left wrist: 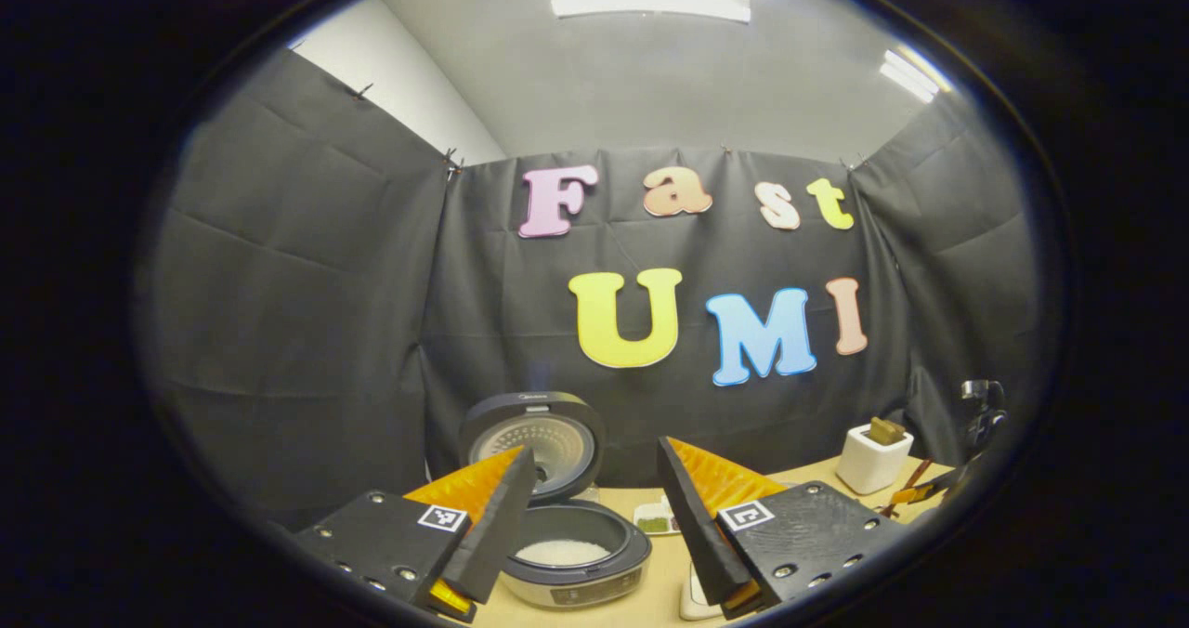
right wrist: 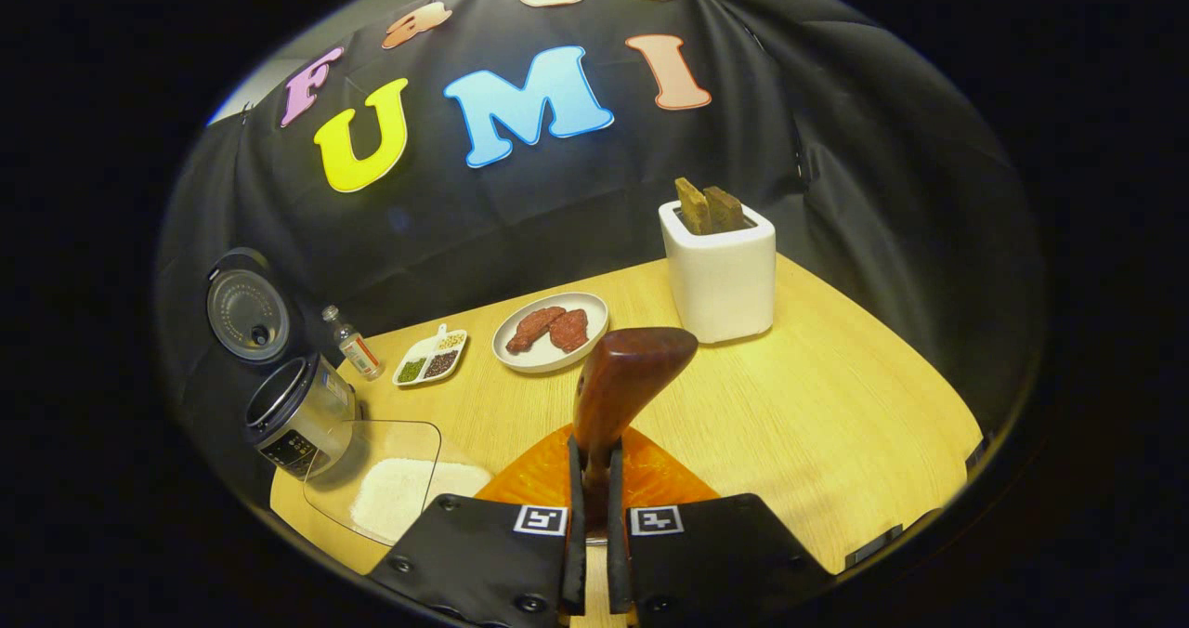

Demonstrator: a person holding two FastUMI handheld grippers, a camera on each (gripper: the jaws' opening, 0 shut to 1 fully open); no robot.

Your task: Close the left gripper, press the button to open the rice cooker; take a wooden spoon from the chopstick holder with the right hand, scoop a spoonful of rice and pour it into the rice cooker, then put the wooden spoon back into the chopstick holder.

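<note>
Holding the wooden spoon [right wrist: 624, 377], lid already up, return to holder outstanding.
Rice cooker [left wrist: 571, 540] stands open on the counter [right wrist: 817, 405], rice in its pot; right gripper [right wrist: 594, 516] jaws clamped on the spoon, bowl apparently empty, right of the cooker; left gripper [left wrist: 594, 507] jaws apart, above the cooker.

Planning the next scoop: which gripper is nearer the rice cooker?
Left. The left gripper, jaws open, hovers right over the open rice cooker. The right gripper, clamping the wooden spoon, sits across the table from it.
</note>
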